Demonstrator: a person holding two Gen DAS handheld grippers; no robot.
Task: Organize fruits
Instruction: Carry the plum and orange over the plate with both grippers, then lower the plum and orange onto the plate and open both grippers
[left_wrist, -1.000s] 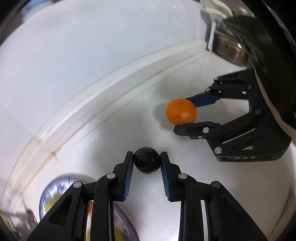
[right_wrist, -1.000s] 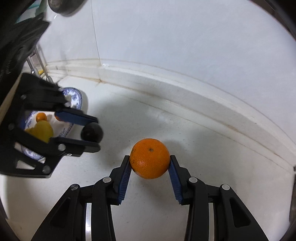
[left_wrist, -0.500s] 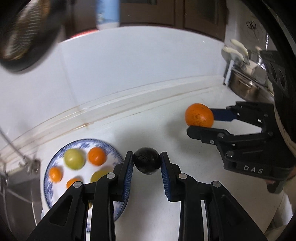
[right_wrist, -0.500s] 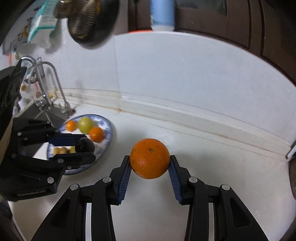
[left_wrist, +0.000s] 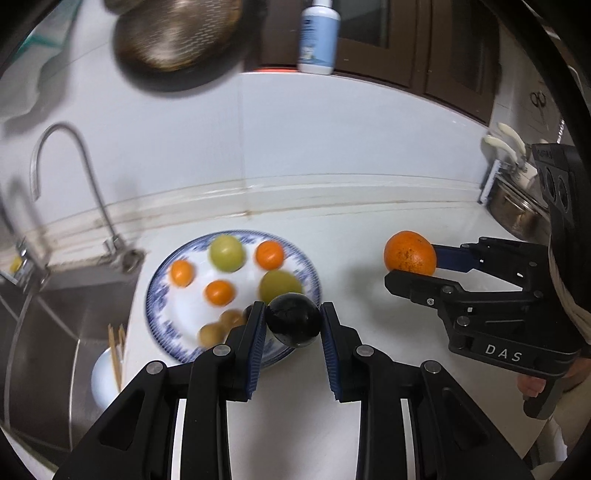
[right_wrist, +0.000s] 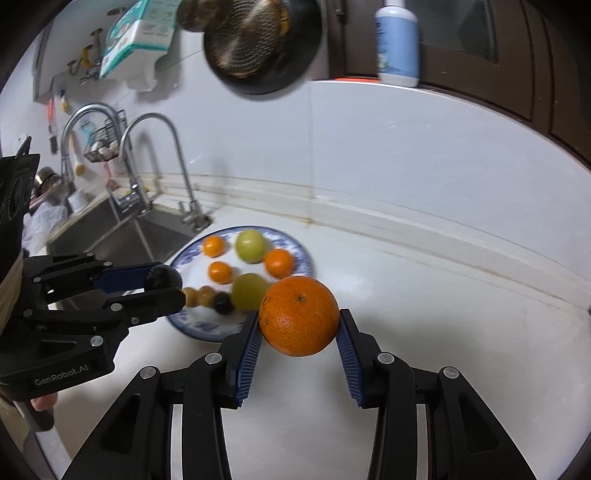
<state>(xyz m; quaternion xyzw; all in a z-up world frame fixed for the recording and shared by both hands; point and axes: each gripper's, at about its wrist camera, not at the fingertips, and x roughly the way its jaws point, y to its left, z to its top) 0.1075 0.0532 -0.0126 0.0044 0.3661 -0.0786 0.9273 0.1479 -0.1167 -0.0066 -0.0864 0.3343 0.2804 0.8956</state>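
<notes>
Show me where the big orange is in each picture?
Left wrist view: the orange sits right of centre, clamped in the right gripper coming in from the right edge.
Right wrist view: the orange is at centre, between that gripper's own blue pads.
Shared landmark: the blue-rimmed plate of fruit.

Open desk (right_wrist: 424, 295): bare white surface right of the plate, up to the back wall.
Plate (left_wrist: 306, 266): crowded with small fruits; bare patch at its centre-left.
Left edge: sink (left_wrist: 55, 314) and faucet (left_wrist: 85, 166) close that side.
Right edge: metal pot (left_wrist: 517, 210) near the wall.
Overhead: hanging pan (right_wrist: 258, 40) above the plate.
</notes>
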